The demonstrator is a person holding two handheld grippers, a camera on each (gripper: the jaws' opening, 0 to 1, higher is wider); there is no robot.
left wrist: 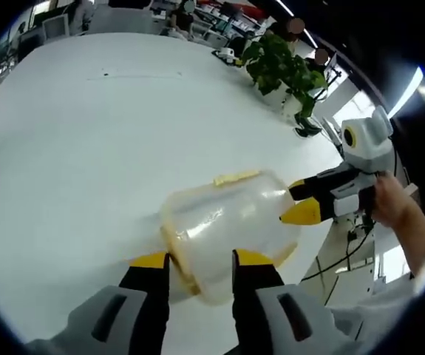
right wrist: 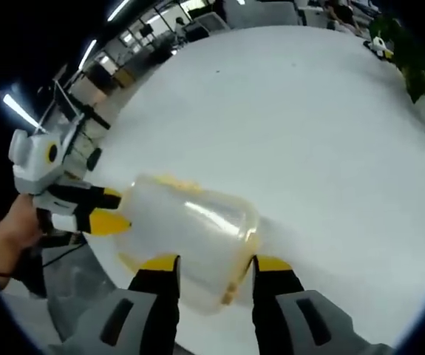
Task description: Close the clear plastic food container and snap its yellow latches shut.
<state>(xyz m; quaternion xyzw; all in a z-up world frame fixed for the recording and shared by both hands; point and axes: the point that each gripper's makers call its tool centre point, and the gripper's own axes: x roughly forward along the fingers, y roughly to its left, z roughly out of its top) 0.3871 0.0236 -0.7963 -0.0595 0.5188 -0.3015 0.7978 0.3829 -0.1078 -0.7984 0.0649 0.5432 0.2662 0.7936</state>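
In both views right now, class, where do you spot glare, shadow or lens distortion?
Left gripper view: the white table bows from fisheye distortion; soft glare streaks the clear container. Right gripper view: a bright highlight on the container, faint shadow beside it, ceiling lights smeared.

White table (left wrist: 86, 148), potted plant (left wrist: 282, 70), ceiling lights (right wrist: 20, 111).
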